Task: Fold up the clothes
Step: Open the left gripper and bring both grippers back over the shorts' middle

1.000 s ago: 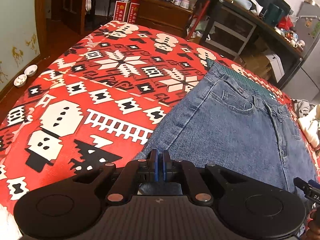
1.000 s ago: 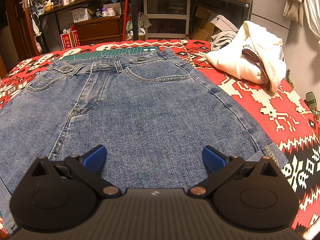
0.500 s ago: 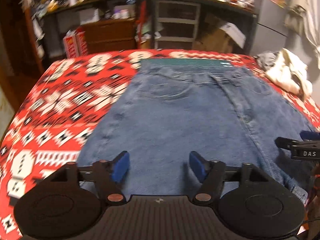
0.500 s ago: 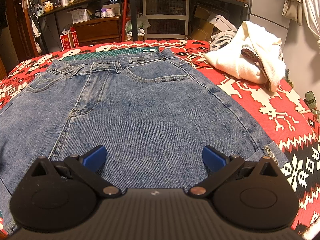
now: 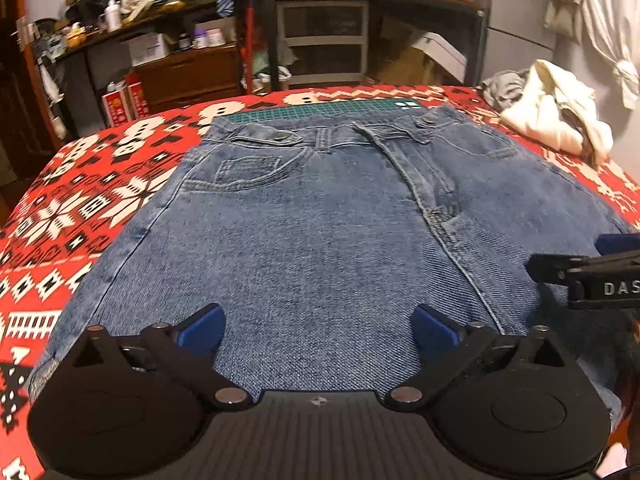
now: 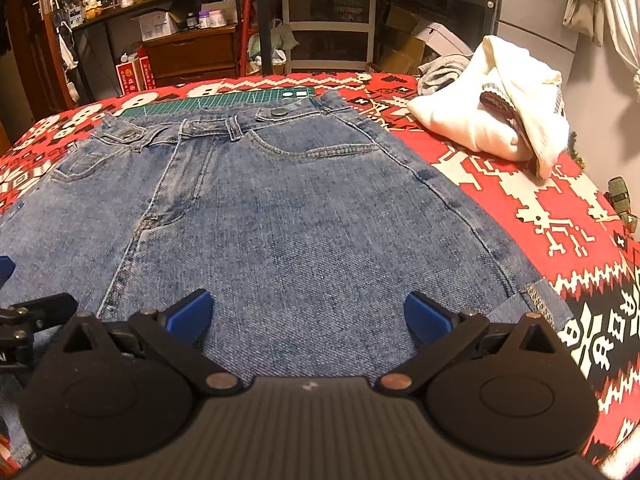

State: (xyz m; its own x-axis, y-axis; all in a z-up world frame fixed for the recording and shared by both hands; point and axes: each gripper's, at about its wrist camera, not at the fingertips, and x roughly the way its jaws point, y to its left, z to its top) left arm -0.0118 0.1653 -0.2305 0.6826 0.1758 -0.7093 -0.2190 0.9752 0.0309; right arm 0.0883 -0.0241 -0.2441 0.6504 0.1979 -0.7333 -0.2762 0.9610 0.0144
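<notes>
Left hand-held gripper [image 5: 318,330] now spread wide after being pinched together a second ago, right hand-held gripper [image 6: 306,316] wide as before, coarse blue denim shorts [image 5: 320,220] lying flat on the red geometric-patterned bedspread [image 5: 80,200], waistband far, crumpled cream garment [image 6: 492,120] far right.

Left gripper [image 5: 318,328] and right gripper [image 6: 306,316] side by side (jaws spread wide, empty).
</notes>
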